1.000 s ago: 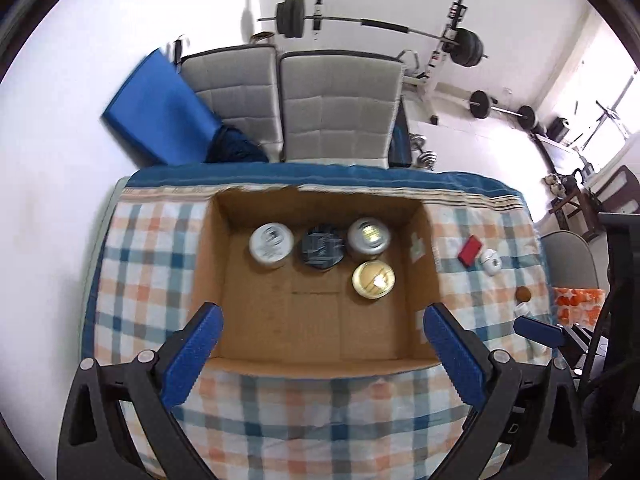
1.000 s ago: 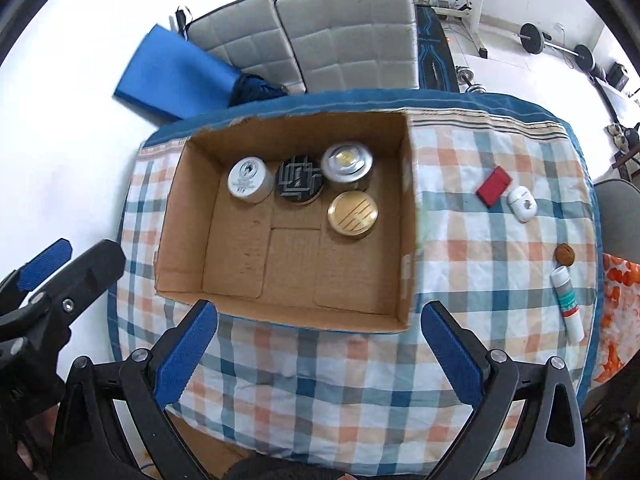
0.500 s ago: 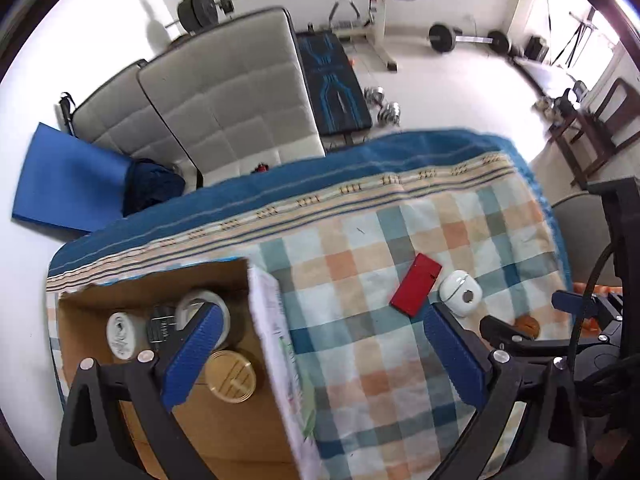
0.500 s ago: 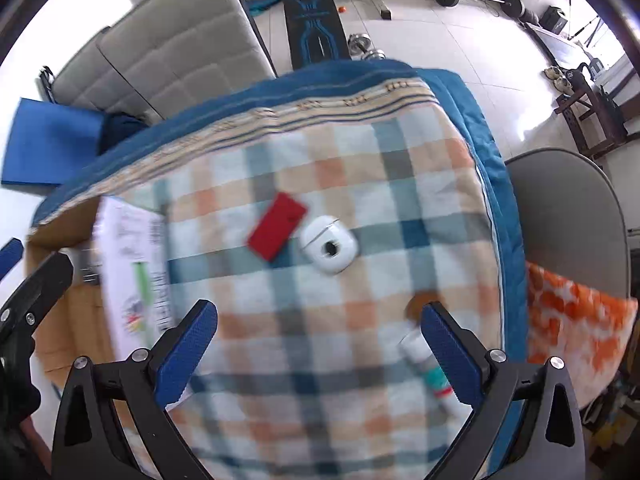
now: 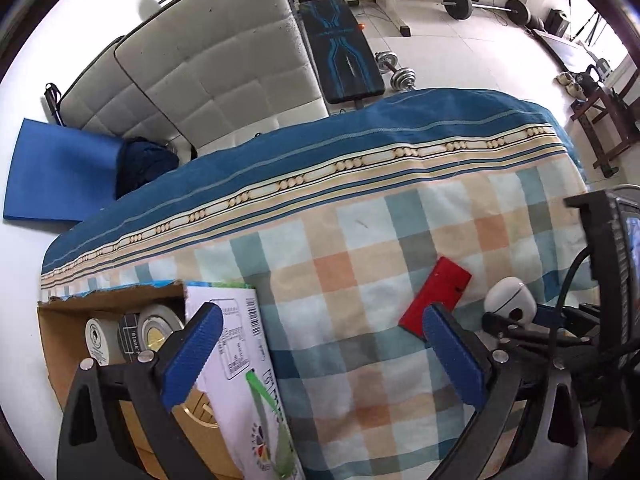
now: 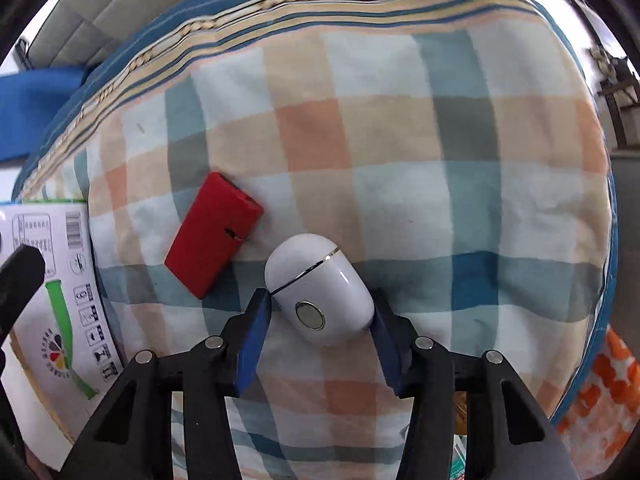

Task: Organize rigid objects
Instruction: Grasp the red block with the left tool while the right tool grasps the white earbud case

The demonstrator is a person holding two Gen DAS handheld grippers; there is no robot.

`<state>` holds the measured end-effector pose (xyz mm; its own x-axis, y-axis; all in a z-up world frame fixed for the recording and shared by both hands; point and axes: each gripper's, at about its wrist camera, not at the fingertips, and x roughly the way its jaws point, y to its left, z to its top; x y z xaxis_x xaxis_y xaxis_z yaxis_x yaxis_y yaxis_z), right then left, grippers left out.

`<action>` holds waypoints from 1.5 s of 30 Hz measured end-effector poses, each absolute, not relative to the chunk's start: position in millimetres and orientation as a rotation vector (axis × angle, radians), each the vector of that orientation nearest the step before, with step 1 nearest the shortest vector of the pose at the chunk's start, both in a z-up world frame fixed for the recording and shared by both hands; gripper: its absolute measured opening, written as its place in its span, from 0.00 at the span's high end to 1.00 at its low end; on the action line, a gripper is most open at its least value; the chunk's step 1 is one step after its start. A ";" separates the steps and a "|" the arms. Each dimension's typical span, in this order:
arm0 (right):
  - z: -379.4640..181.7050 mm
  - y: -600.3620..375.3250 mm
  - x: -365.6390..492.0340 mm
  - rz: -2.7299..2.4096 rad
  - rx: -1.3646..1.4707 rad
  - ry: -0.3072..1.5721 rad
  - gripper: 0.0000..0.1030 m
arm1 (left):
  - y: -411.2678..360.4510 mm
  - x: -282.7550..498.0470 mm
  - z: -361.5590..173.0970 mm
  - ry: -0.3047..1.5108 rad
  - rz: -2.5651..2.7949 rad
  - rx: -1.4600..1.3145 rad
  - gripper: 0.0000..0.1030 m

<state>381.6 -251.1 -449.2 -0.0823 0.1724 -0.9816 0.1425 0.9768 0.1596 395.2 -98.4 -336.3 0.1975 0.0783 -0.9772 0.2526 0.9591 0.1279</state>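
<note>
A white oval case lies on the checked tablecloth, with a flat red box just to its left. My right gripper points down over the case; its jaws are closing and both blue pads touch the case's sides. In the left wrist view the case and red box sit at the right. My left gripper hangs open above the cloth, holding nothing. Its left finger is over the cardboard box, which holds several round tins.
The box's printed white side stands upright between the tins and the cloth. Beyond the table's far edge are grey padded panels, a blue mat, a weight bench and dumbbells. An orange patterned cloth lies off the right edge.
Both grippers swung right from above the box and dropped toward the cloth. The right gripper's jaws went from wide apart to touching the white case.
</note>
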 end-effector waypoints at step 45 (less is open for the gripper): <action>-458.9 -283.2 402.1 -0.174 0.211 1.688 0.46 | -131.3 390.2 -412.6 1.603 -0.219 0.040 0.69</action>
